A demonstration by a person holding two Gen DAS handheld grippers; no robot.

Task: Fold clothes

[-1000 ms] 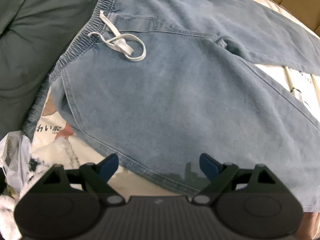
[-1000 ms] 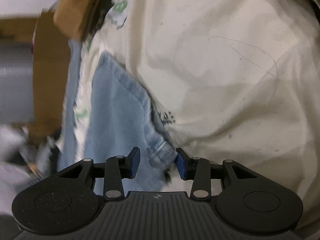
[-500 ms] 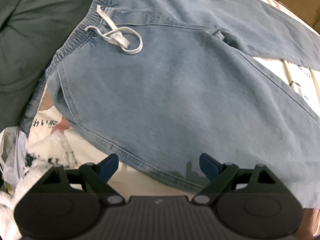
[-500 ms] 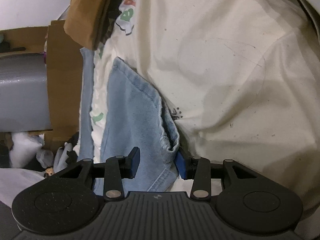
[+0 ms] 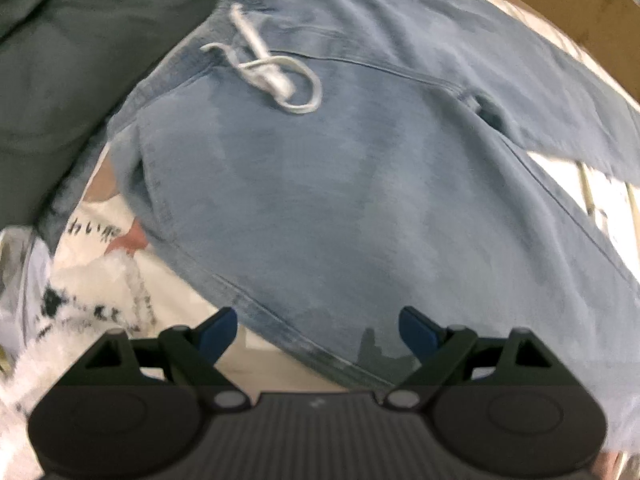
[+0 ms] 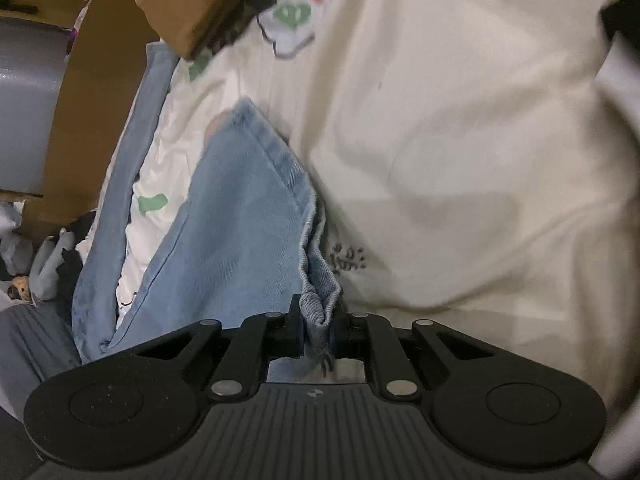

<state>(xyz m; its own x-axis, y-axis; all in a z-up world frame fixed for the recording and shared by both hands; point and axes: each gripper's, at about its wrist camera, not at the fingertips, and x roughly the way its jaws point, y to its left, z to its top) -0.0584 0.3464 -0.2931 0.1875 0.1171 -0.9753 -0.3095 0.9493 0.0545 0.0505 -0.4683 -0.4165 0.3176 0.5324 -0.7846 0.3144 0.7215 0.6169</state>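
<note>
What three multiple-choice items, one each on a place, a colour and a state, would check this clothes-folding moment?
1. Where does the white drawstring lie?
A. On the jeans near the waistband
B. On the grey cloth
C. Between the fingers of the left hand-held gripper

2. What colour is the sheet under the jeans?
A. Dark green
B. Cream
C. Red

3. How does the right hand-held gripper stand?
A. Wide open above the sheet
B. Closing on the hem of a jeans leg
C. Closing on a cardboard box

Answers:
1 A: the drawstring is looped on the denim just below the gathered waistband.
2 B: pale cream cloth fills the right wrist view.
3 B: bunched denim sits pinched between its fingers, while the left hand-held gripper stands open.
</note>
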